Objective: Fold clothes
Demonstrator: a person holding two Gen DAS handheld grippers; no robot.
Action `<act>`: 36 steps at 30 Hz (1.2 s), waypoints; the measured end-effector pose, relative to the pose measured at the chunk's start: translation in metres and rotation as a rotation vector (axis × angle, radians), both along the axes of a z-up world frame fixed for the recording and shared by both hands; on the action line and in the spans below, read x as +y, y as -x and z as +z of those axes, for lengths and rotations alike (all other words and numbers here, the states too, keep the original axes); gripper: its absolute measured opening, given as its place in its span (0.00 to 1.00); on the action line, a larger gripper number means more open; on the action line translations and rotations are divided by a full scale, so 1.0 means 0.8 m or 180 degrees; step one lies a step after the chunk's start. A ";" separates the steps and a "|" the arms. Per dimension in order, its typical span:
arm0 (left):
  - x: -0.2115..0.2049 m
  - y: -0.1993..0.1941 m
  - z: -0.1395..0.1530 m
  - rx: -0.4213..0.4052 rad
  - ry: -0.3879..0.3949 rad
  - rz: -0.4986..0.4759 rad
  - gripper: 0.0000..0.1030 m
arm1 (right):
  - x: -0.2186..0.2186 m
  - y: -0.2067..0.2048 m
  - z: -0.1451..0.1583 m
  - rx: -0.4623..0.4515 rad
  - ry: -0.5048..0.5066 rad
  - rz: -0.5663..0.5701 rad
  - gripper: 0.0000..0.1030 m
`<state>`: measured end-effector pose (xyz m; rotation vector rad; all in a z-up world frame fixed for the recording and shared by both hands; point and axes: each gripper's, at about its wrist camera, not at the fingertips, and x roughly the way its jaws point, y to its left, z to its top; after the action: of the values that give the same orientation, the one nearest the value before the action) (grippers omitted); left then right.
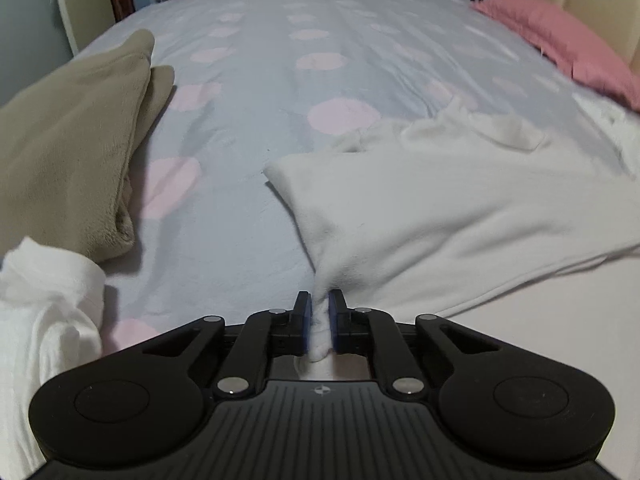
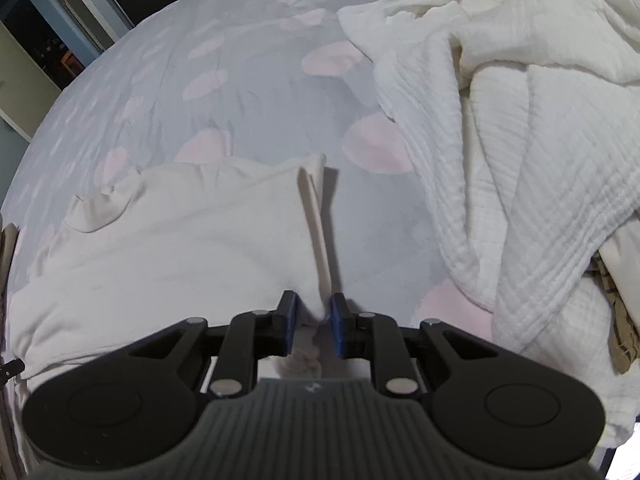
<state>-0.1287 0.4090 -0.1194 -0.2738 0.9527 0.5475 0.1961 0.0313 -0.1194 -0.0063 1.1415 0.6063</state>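
A white fleece garment (image 1: 440, 200) lies partly folded on the bed, its collar toward the far side. My left gripper (image 1: 320, 308) is shut on a bunched corner of it, and the cloth rises in a taut ridge to the blue pads (image 1: 306, 316). In the right wrist view the same white garment (image 2: 160, 248) spreads to the left. My right gripper (image 2: 315, 312) is shut on its near right corner, with a wad of fabric filling the gap between the jaws. A folded edge runs straight up from that grip.
The bed sheet (image 1: 260, 80) is pale grey with pink dots. A folded beige garment (image 1: 68, 140) lies at the left, with a white cloth (image 1: 48, 308) below it. A pink pillow (image 1: 560, 40) is far right. A heap of white waffle fabric (image 2: 520, 140) fills the right.
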 end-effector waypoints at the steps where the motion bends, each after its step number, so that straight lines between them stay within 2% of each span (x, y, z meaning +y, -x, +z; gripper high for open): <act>1: 0.001 0.000 0.001 0.0001 -0.0006 0.0004 0.08 | -0.001 0.001 0.002 0.0004 0.0007 0.0002 0.21; 3: 0.002 0.001 0.004 0.0017 -0.0050 0.0024 0.07 | -0.004 0.004 0.009 -0.0035 0.0029 0.0012 0.21; 4: 0.003 0.003 0.004 0.0101 -0.0154 0.0097 0.01 | -0.007 0.007 0.012 -0.0081 0.0041 0.0030 0.21; 5: 0.005 0.006 0.004 0.0167 -0.0220 0.0159 0.01 | -0.009 0.010 0.016 -0.0133 0.0053 0.0048 0.21; 8: 0.019 0.024 0.006 0.0062 -0.0003 0.0351 0.01 | -0.017 0.021 0.024 -0.0244 0.0058 0.0128 0.25; 10: 0.016 0.031 0.010 0.0012 0.0044 0.0337 0.01 | -0.018 0.029 0.025 -0.0280 0.0068 0.0245 0.30; 12: 0.008 0.032 0.015 0.0028 0.0023 0.0266 0.04 | -0.018 0.038 0.025 -0.0306 0.0082 0.0379 0.33; 14: -0.002 0.035 0.019 0.0024 0.0070 0.0184 0.17 | -0.016 0.044 0.020 -0.0275 0.0116 0.0481 0.34; 17: -0.016 0.038 0.020 0.0059 0.0130 0.0090 0.22 | -0.013 0.052 0.006 -0.0229 0.0296 0.0603 0.34; 21: -0.032 0.048 0.009 0.0276 0.0245 0.0015 0.27 | -0.017 0.061 0.003 -0.0182 0.0405 0.0680 0.35; 22: -0.036 0.053 0.008 0.0303 0.0285 0.0002 0.30 | -0.018 0.064 0.005 -0.0177 0.0404 0.0712 0.39; 23: -0.040 0.057 0.006 0.0325 0.0327 -0.0012 0.37 | -0.019 0.068 0.007 -0.0152 0.0388 0.0766 0.46; 25: -0.050 0.064 0.004 0.0407 0.0380 -0.0072 0.43 | -0.021 0.079 0.008 -0.0075 0.0411 0.0894 0.49; 28: -0.069 0.078 -0.001 0.0565 0.0396 -0.0171 0.43 | -0.023 0.104 -0.001 -0.0077 0.0609 0.1063 0.49; 32: -0.093 0.094 -0.002 0.0677 0.0366 -0.0288 0.44 | -0.033 0.138 -0.003 -0.0243 0.0772 0.1287 0.49; 36: -0.105 0.116 0.000 0.0716 0.0470 -0.0234 0.45 | -0.058 0.156 -0.004 -0.0073 0.0760 0.1269 0.50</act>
<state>-0.2217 0.3252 -0.1194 -0.3127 1.2196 0.4469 0.0715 -0.0148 -0.1227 -0.4535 1.1933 0.8149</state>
